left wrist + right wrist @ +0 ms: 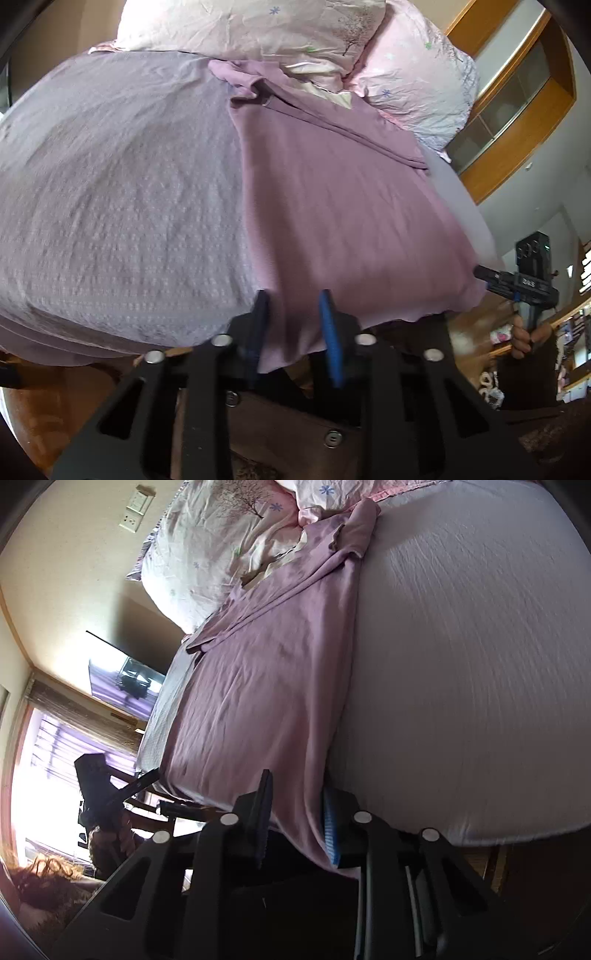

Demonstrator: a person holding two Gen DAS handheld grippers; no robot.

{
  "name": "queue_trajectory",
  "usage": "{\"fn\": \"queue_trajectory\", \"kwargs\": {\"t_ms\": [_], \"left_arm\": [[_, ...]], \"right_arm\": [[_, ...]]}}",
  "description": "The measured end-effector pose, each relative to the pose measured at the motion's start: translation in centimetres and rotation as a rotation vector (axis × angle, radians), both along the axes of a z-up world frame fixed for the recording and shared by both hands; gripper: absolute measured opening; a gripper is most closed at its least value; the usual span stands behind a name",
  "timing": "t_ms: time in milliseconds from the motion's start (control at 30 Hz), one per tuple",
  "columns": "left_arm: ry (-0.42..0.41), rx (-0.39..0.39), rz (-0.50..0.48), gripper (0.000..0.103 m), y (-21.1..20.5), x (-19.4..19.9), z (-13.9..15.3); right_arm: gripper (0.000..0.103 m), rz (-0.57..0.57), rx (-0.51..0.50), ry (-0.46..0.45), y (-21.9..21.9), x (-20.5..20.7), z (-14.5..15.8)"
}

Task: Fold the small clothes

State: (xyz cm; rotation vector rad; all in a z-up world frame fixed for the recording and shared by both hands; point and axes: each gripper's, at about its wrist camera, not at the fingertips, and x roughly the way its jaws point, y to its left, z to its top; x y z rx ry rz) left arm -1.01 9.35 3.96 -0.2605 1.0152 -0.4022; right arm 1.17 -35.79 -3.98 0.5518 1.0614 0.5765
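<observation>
Bed: covered with a pale textured sheet; it carries everything noted below and serves as the reference.

Pillows: two, floral, at the head of the bed, touching the far end of the garment.

Garment: mauve, laid lengthwise along the bed, mostly flat. Its far end is bunched and twisted against the pillows. Its near hem hangs over the foot edge of the bed.

Left hand-held gripper: at the foot edge of the bed, fingers spread, with the hem corner lying between them. The cloth passes between the pads, but a gap shows on either side, so no firm pinch is evident.

Right hand-held gripper: at the other hem corner, also at the foot edge. Fabric drapes between its fingers and lies against the blue pad. The fingers stand apart; whether they grip the cloth cannot be told with certainty, but they read as spread.

Risks, as judged:
- Either corner may slip out if lifted before the fingers close fully, since the cloth is thin and loose.
- One side catching before the other would skew the fold.
- The bunched far end may be carried into the fold as a crease unless smoothed.
- The pads may also catch the sheet beneath.
</observation>
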Motion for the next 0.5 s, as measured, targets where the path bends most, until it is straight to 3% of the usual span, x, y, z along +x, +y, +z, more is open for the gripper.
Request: {"fn": "queue_trajectory", "kwargs": {"t_ms": [67, 200, 333, 500], "left_arm": [[0.008, 0.0, -0.002, 0.006, 0.2, 0.2, 0.0], [0.017, -0.122, -0.034, 0.005, 0.9, 1.5, 0.9], [-0.038, -0.246, -0.033, 0.004, 2.0, 4.7, 3.3], [-0.09, -0.355, 0.008, 0.004, 3.2, 12.2, 5.8]], "right_arm": [[0.005, 0.003, 0.026, 0.009, -0.1, -0.4, -0.2], [0.005, -0.045, 0.175, -0.042, -1.3, 0.4, 1.5], [0.005, -0.09, 0.33, -0.147, -2.9, 2.2, 4.3], [0.005, -0.165, 0.432, -0.153, -3.8, 8.8, 5.9]]}}
